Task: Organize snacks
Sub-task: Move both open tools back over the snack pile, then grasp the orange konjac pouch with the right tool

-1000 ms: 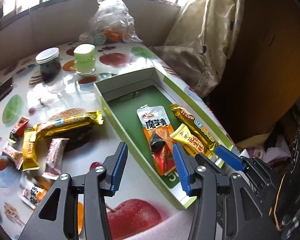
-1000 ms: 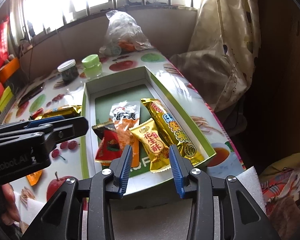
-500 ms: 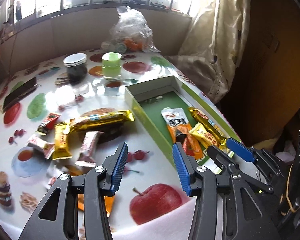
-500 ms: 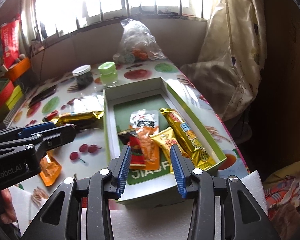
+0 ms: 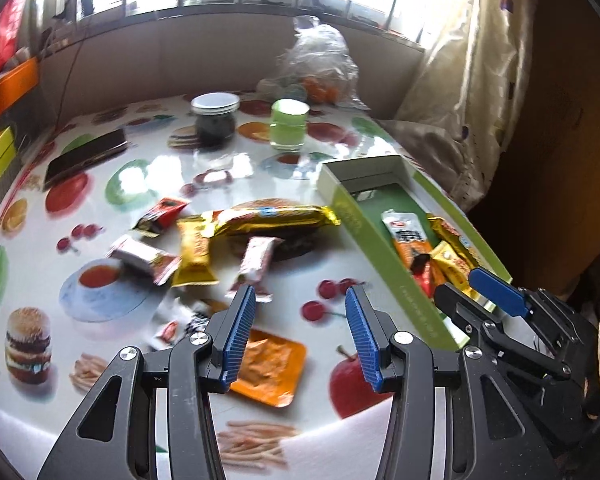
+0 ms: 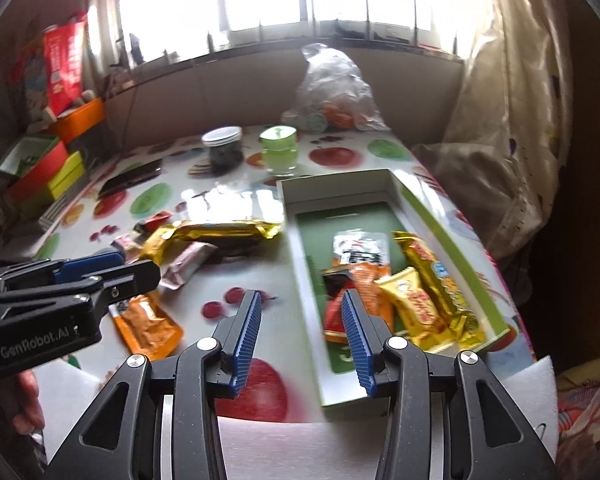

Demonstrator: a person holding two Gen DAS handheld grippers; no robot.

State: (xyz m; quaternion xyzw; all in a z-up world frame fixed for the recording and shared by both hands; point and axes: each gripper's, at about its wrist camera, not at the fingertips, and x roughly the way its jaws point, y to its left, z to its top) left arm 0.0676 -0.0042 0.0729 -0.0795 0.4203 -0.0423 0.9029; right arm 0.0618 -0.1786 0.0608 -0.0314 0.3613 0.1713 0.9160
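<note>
A green open box on the fruit-print table holds an orange packet, a red-black packet, a small gold packet and a long gold bar. Left of the box lie loose snacks: a long gold bar, a small gold packet, a pink packet and a flat orange packet. My left gripper is open and empty above the table near the pink packet. My right gripper hangs at the box's near left wall, jaws opening, nothing between them.
At the back stand a dark jar with a white lid, a green-lidded jar and a clear plastic bag. A black phone lies far left. A curtain hangs right of the table. Coloured boxes sit left.
My left gripper has moved left, from over the box to over the loose snacks. The right gripper has drawn back and left from the box, and its jaws stand slightly wider.
</note>
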